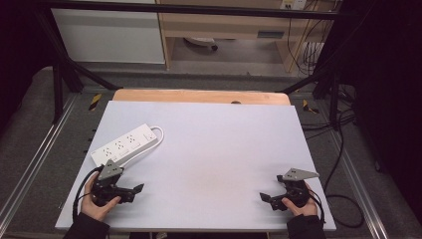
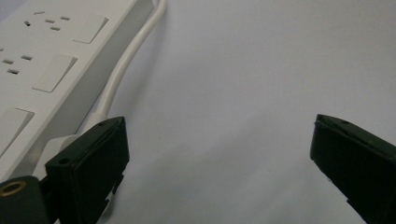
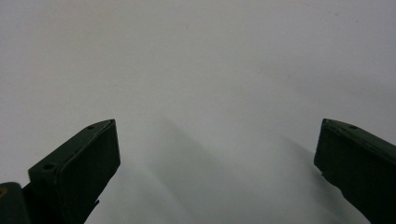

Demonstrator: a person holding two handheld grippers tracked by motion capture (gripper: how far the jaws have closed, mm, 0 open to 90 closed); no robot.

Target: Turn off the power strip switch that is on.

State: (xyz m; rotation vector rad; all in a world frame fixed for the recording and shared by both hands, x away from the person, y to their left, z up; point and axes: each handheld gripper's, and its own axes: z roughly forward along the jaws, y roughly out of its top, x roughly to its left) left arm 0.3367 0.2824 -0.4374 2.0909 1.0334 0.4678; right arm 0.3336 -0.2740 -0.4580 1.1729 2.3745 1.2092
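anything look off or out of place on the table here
Nothing stands out. The white power strip lies flat but at an angle near the left tongs, its cord looped beside it. Both tongs, left and right, are open and hold nothing.

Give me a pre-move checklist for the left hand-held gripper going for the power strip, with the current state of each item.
1. Left hand-held gripper open: ok, jaws wide apart.
2. Left jaws free of load: ok.
3. Power strip lying flat, sockets up: ok.
4. White cord out of the grasp path: not ok, it runs along the strip's side right by one jaw.
5. Right hand-held gripper open and well away on the table: ok.
6. Where the cord ends: cannot tell.
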